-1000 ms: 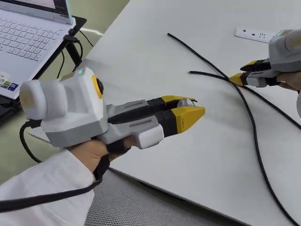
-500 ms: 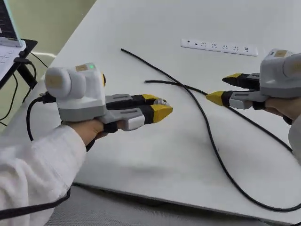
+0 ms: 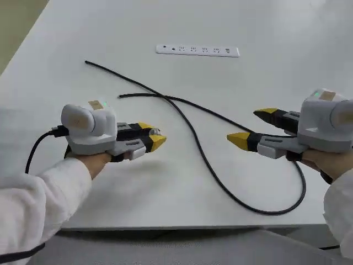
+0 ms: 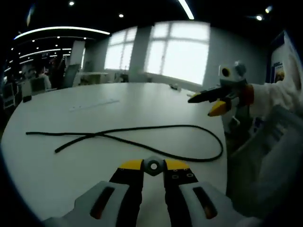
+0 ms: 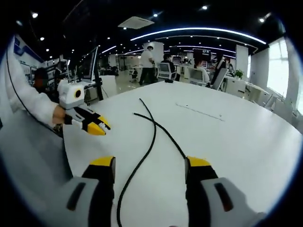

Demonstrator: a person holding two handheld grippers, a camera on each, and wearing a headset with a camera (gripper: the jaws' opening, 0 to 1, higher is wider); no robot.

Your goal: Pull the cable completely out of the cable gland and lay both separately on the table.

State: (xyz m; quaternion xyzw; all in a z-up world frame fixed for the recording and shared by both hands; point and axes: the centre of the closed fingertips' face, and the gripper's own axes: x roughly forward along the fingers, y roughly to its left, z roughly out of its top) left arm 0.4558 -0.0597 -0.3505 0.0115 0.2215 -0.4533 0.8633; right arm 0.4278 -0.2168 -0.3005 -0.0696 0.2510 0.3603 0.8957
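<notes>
Both jaws of the left tool (image 3: 154, 139) are pressed together on the cable gland (image 4: 153, 165), a small grey ring with a hole through it pinched right at the yellow tips, held just above the surface (image 3: 165, 182). No cable shows through the ring, so the pull looks done and the gland has yet to be set down. The cable (image 3: 194, 134) lies loose on the surface to the right of that tool, its long run going from far left to near right, then curling back in a loop. The right tool (image 3: 241, 124) is the nearer one to it, jaws spread wide, holding nothing, with the cable passing beneath them. Bare surface under the left tool looks well apart from the cable. A power strip (image 3: 197, 50) lies at the far side.
</notes>
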